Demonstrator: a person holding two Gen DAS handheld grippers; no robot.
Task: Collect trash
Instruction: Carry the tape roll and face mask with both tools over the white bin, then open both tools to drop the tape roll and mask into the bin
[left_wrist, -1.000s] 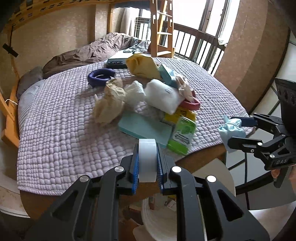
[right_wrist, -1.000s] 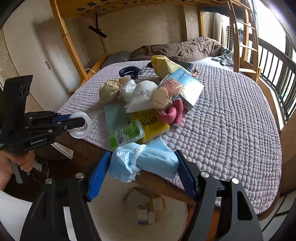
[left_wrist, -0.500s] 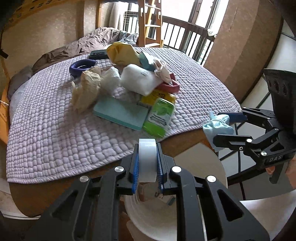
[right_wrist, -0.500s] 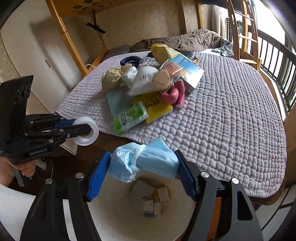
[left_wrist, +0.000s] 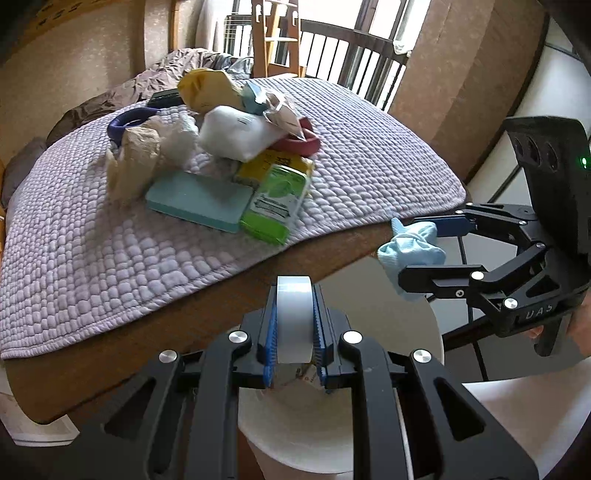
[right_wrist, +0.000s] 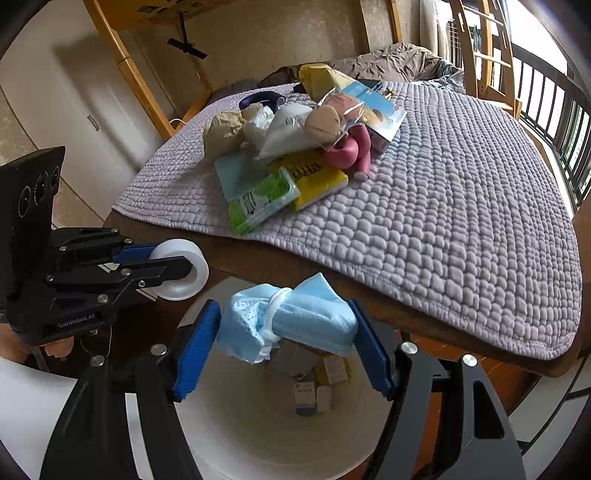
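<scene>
Below you, the mouth of the white bin stands open, with only small cartons low on its floor. The wooden bed edge runs just beyond the bin's far rim and bars the way there. Over the bin, the left gripper with its tape roll and the right gripper with its blue mask hang near each other, leaving a narrow gap between them.

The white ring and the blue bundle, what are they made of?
The white translucent tape roll in the left gripper looks like glossy plastic tape: smooth and milky. The crumpled light-blue face mask in the right gripper looks like soft non-woven fabric: matte, dimpled, with white elastic loops.
</scene>
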